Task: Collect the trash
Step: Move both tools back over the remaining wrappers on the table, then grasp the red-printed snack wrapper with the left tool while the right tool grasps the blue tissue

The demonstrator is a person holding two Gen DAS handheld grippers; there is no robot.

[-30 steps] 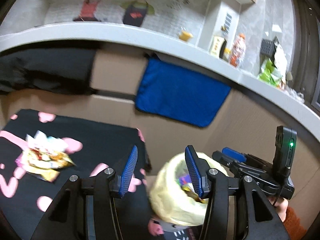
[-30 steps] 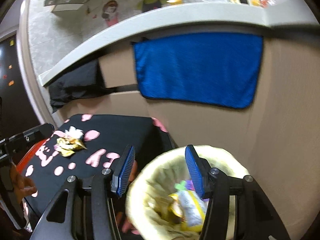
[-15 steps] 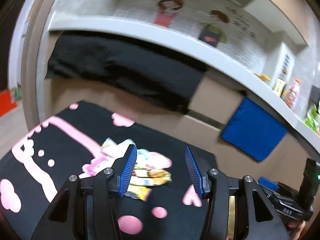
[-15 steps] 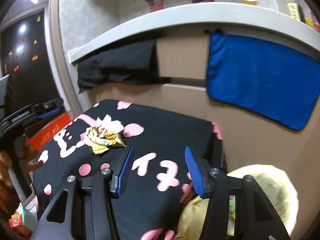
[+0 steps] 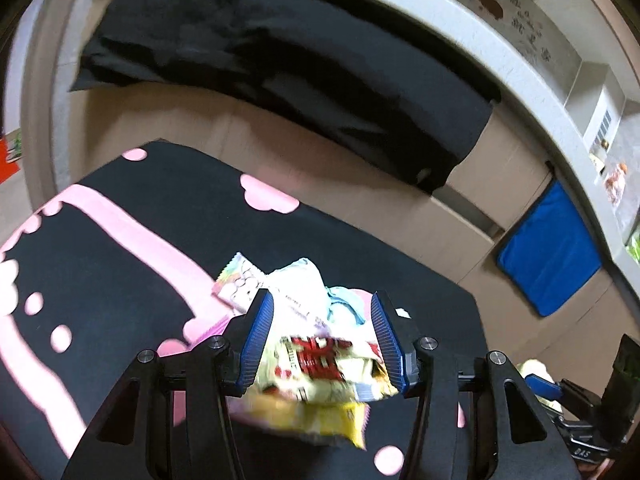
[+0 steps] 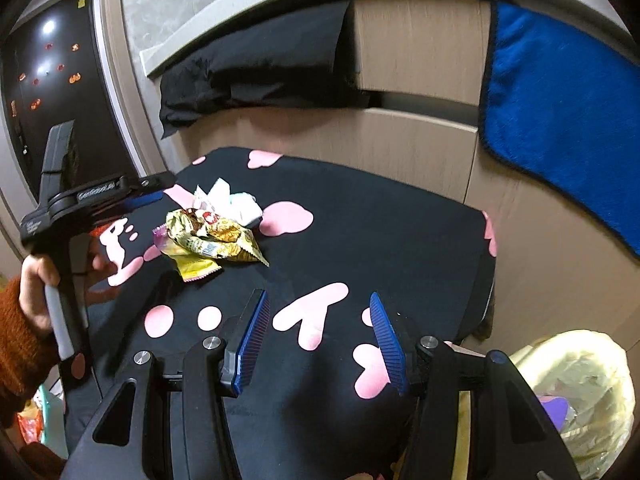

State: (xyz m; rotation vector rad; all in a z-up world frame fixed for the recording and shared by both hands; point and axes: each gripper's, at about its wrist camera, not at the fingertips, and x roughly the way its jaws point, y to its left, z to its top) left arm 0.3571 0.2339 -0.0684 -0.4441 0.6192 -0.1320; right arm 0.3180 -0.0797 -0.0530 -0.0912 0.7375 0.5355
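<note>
The left gripper [image 5: 322, 340] stood wide open around the wrapper pile [image 5: 316, 344] on the black pink-patterned cloth [image 6: 360, 216], not clamping it, while the right gripper [image 6: 320, 340], equally open and empty, hovered beside the yellow-lined trash bin [image 6: 588, 400].

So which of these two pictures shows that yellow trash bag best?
The right wrist view. The yellow trash bag sits at the lower right beside the black-and-pink cloth, its open mouth and some trash inside visible. The left wrist view catches only a pale sliver of it behind the other gripper.
</note>
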